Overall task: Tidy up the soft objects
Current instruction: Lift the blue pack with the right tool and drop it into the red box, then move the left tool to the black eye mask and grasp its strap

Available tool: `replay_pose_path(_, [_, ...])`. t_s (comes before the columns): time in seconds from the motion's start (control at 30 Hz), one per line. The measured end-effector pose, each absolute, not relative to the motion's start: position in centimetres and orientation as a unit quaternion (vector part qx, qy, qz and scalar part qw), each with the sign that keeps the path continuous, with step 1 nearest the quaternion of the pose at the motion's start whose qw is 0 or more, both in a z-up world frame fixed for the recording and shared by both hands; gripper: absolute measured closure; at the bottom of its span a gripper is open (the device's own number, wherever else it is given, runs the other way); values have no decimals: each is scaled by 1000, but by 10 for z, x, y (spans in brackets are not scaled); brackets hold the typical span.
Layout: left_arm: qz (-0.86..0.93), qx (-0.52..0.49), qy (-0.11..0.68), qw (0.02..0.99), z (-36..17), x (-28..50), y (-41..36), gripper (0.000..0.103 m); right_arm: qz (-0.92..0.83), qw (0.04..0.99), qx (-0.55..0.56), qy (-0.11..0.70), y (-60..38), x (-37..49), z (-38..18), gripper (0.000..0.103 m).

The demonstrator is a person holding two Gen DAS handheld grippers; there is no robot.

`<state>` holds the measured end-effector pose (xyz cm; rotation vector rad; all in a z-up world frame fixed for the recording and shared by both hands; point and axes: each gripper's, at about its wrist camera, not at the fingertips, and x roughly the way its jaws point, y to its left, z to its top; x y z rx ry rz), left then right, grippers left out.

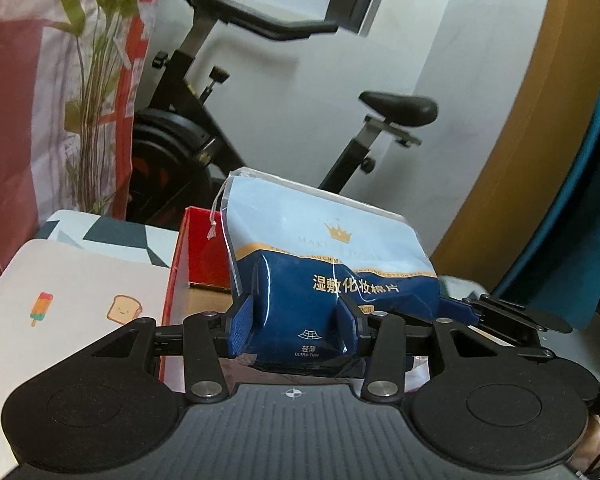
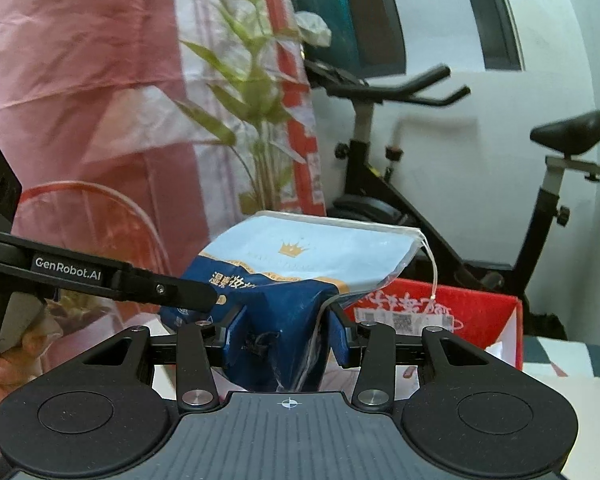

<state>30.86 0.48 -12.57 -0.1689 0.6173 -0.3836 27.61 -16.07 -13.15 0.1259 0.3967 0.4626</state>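
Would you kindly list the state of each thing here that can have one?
Cotton pad bag: lifted, pinched at its blue lower part, drawstring top closed.
Left gripper: shut on the bag.
Right gripper: shut on the bag.
Red box: open-topped, behind the bag.
Exercise bike: unused, by the wall.

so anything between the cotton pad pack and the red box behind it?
Nothing visible. Both the left gripper and right gripper are clamped on the cotton pad pack, held up in front of the red box. The gap between pack and box looks free; the box's inside is mostly hidden.
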Motion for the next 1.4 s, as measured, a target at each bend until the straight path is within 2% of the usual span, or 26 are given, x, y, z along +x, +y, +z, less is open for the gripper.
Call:
replay_pose_path(0.3, [-181, -68, 356, 914, -150, 339, 5, 56, 226, 930, 100, 272, -165, 326, -172, 63])
replay_pose_path(0.63, [-176, -70, 353, 916, -146, 336, 8, 56, 206, 917, 101, 325, -163, 338, -195, 62])
replay_pose_path(1.03, [-177, -50, 303, 935, -130, 274, 7, 56, 165, 945, 101, 265, -178, 281, -180, 60])
replay_pose_path(1.4, [-163, -71, 295, 939, -150, 205, 14, 56, 154, 957, 107, 222, -179, 207, -182, 59])
